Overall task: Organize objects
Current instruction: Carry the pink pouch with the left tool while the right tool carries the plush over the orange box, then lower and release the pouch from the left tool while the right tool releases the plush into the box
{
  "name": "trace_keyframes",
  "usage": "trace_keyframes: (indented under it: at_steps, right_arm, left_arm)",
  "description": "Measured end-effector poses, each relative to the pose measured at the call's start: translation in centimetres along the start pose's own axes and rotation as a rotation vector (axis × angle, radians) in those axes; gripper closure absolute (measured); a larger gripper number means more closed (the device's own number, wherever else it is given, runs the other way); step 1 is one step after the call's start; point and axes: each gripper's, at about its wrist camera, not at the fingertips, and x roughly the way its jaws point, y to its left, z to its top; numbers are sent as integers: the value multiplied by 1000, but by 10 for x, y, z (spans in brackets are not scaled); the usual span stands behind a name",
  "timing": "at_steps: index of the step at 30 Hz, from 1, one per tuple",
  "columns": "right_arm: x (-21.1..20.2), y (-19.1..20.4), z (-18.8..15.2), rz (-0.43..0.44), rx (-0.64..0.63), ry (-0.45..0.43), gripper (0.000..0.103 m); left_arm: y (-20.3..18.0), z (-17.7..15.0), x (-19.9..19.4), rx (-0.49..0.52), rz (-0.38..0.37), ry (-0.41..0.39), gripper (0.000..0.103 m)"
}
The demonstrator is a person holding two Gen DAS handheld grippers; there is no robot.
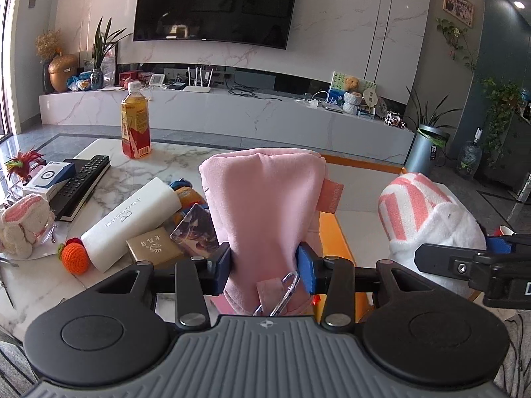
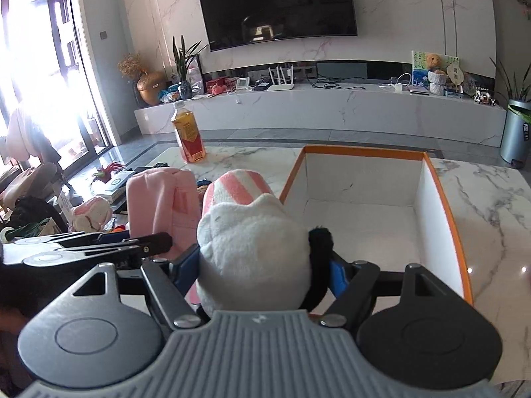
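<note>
My left gripper [image 1: 264, 265] is shut on a pink fabric pouch [image 1: 265, 205] with a metal carabiner, held up above the marble table [image 1: 205, 162]. My right gripper [image 2: 265, 272] is shut on a white and pink-striped plush toy [image 2: 252, 245], lifted just left of the orange-rimmed white box [image 2: 365, 219]. In the left wrist view the plush toy [image 1: 428, 215] and the right gripper [image 1: 464, 265] show at the right. In the right wrist view the pink pouch [image 2: 162, 205] and the left gripper's fingers [image 2: 146, 243] sit at the left.
On the table lie a tea bottle [image 1: 135, 122], a remote [image 1: 83, 182], a white cylinder [image 1: 129, 222], a crocheted orange [image 1: 74, 257], a knitted bunny [image 1: 20, 225], small boxes and cards. A TV console [image 1: 232, 109] stands behind. The box is empty inside.
</note>
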Motion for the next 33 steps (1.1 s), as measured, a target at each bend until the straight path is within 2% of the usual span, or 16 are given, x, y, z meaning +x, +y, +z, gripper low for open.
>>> trace_keyframes:
  at_steps: [8,13,16,20,26,29,31,33]
  right_arm:
    - [-5,-37,-4,-84,78,-33,27]
    - [-8,-59,-5,-146,114,-59,27]
    - [-9,-68,-8,-171,121,-74,27]
    - [-9,-76,-10,-242,110,-87,27]
    - [-4,-87,-14,-240,145,-94,27]
    - [-5,-92,-13,-242,180,-122,27]
    - [-8,-94,-15,-244,195,-139,26]
    - [-9,-94,-15,-233,190,-133,26]
  left_arm:
    - [-32,19,10,32,-61,-7,54]
    - [-51,22,28,37,-172,43,54]
    - [-64,21,37,62,-194,67,54]
    - [-78,15,49,111,-172,137,54]
    - [-91,11,54,165,-130,178,54]
    - [-98,13,62,162,-150,215,53]
    - [-106,12,71,196,-157,238,51]
    - [-113,6,82,237,-88,256,49]
